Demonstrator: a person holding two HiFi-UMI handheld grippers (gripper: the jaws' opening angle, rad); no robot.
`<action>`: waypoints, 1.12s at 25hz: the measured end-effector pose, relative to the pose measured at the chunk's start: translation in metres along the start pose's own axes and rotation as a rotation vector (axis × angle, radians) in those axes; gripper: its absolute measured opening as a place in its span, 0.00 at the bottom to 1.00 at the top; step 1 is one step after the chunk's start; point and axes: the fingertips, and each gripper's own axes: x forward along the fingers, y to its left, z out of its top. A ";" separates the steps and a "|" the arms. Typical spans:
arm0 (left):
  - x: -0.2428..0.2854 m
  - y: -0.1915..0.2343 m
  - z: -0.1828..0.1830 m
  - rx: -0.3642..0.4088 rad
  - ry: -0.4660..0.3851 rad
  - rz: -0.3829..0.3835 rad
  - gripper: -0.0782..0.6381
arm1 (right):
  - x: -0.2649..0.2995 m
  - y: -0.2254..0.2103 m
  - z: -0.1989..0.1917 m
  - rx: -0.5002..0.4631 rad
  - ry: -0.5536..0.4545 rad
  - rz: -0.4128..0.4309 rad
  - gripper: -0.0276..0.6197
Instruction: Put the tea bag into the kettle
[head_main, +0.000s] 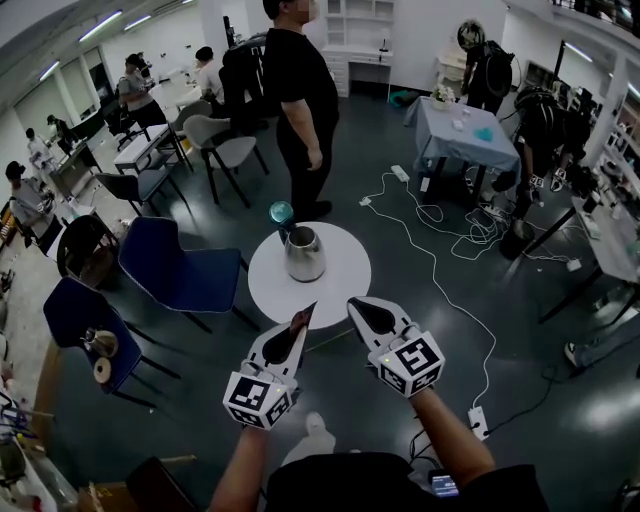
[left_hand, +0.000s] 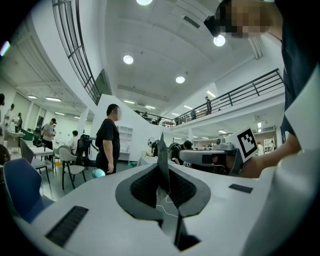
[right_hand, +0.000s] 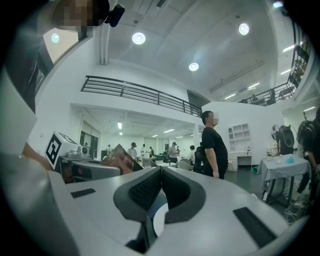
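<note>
A steel kettle (head_main: 303, 253) stands on a small round white table (head_main: 345, 283), with a teal object (head_main: 281, 212) just behind it. My left gripper (head_main: 298, 326) hovers near the table's front edge, shut on a dark, thin tea bag packet (head_main: 303, 319). In the left gripper view the packet (left_hand: 162, 155) stands edge-on between the pads. In the right gripper view the packet (right_hand: 118, 156) shows at the left. My right gripper (head_main: 358, 308) is beside the left one, jaws pressed together with nothing in them. Both are short of the kettle.
A person in black (head_main: 300, 95) stands just beyond the table. Blue chairs (head_main: 180, 270) sit to its left. White cables (head_main: 440, 270) run across the dark floor on the right, near a cloth-covered table (head_main: 462, 135). Other people and desks fill the room's edges.
</note>
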 end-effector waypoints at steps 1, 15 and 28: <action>0.004 0.007 0.002 -0.002 0.001 -0.003 0.16 | 0.006 -0.003 0.002 -0.001 0.001 -0.004 0.07; 0.035 0.088 0.010 -0.022 0.005 -0.042 0.16 | 0.092 -0.021 0.008 0.003 0.017 -0.034 0.07; 0.053 0.150 0.017 -0.037 -0.001 -0.065 0.16 | 0.152 -0.031 0.011 -0.010 0.036 -0.061 0.07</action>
